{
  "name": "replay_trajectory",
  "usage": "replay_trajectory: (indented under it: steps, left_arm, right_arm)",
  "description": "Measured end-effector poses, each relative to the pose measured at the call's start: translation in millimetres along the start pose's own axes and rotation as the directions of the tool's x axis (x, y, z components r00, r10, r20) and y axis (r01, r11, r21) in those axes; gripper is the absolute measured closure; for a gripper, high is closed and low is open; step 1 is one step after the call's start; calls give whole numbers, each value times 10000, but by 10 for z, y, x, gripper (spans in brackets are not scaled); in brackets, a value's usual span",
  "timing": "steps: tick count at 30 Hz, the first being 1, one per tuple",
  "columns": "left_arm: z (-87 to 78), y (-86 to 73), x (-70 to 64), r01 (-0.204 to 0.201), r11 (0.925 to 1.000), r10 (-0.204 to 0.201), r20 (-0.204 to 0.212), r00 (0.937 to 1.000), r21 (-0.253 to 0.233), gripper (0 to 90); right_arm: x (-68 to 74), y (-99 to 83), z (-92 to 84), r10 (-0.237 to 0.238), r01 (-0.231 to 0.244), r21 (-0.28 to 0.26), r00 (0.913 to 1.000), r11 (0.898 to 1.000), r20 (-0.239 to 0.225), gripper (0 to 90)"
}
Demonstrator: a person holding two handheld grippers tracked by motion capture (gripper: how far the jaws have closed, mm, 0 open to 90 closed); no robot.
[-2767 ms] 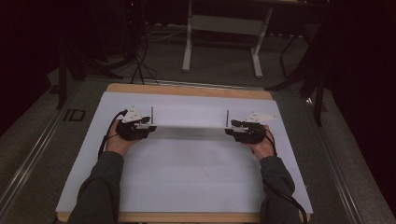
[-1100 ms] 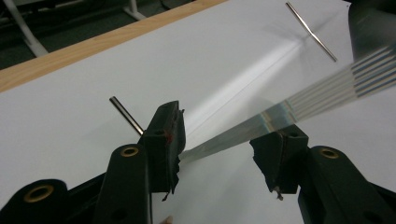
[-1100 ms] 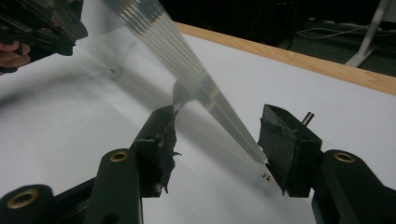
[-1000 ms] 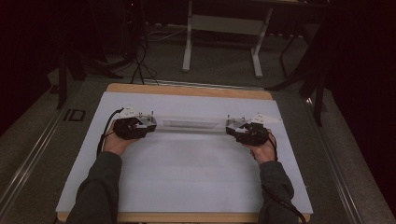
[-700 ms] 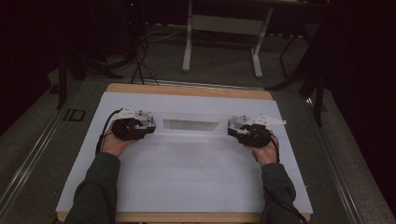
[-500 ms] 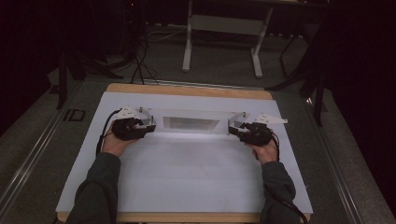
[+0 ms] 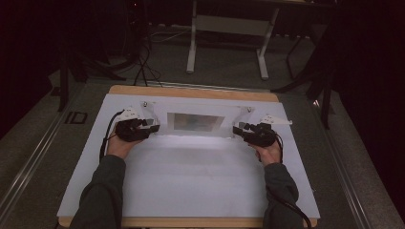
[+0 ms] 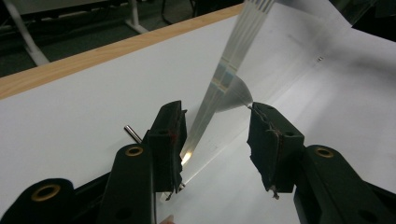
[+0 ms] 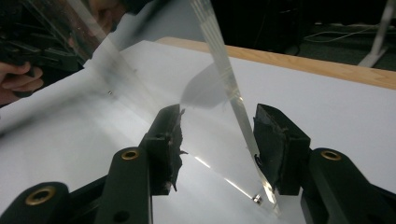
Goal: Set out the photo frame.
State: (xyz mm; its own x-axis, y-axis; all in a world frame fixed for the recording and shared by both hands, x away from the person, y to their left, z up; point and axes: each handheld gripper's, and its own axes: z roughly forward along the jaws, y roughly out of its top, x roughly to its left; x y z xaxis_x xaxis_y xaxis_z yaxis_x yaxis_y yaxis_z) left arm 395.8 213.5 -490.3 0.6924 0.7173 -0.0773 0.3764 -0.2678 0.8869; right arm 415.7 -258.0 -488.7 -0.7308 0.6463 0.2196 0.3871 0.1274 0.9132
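A clear plastic sheet [image 7: 196, 121] stands tilted on the white table cover [image 7: 191, 181], reaching from hand to hand. My left gripper [image 7: 155, 128] is at its left end. In the left gripper view the sheet's striped edge [image 8: 224, 74] runs down between the jaws of my left gripper [image 8: 217, 130] and close along one pad, with a gap to the other. My right gripper [image 7: 237, 129] is at the right end, where the sheet's edge [image 9: 219, 51] passes between the jaws of my right gripper [image 9: 217, 135] near one pad. Both pairs of jaws have just been closing, and both still stand wide.
A small metal pin [image 8: 133, 133] lies on the cover beside one left jaw, and another pin [image 9: 257, 198] sits by the sheet's lower corner. The wooden table edge [image 7: 191, 91] runs along the far side. Beyond it is dark floor with a desk frame [image 7: 229, 28].
The sheet has tipped from a thin flat strip into a tilted panel whose face shows taller. Both hands shifted slightly away from me and the jaws narrowed a little.
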Motion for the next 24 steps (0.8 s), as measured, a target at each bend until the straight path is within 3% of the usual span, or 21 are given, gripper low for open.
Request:
replay_trajectory:
  steps: [12, 17, 18, 19, 24]
  left_arm:
    - [-4, 27, -49, -107, 9999, 109, -297, 9995, 70, 559]
    - [8, 26, -45, 36, 10000, -38, -360, 9993, -52, 578]
    - [10, 13, -47, 290, 9995, -291, -144, 9995, -85, 578]
    - [5, 6, -53, 279, 9995, -281, -135, 9995, -124, 582]
    - [-16, -2, -92, 359, 9993, -361, -159, 9992, -91, 581]
  right_arm:
    - [68, 28, -8, -190, 192, -24, 9989, 9998, 422, 514]
    - [69, 20, -29, 121, -111, -174, 9982, 9998, 594, 580]
    - [77, 13, -34, 92, -80, -176, 9974, 9998, 709, 597]
    - [78, -3, -42, 138, -121, -202, 9962, 9997, 859, 604]
    - [93, -12, -62, 154, -136, -224, 9965, 9997, 828, 602]
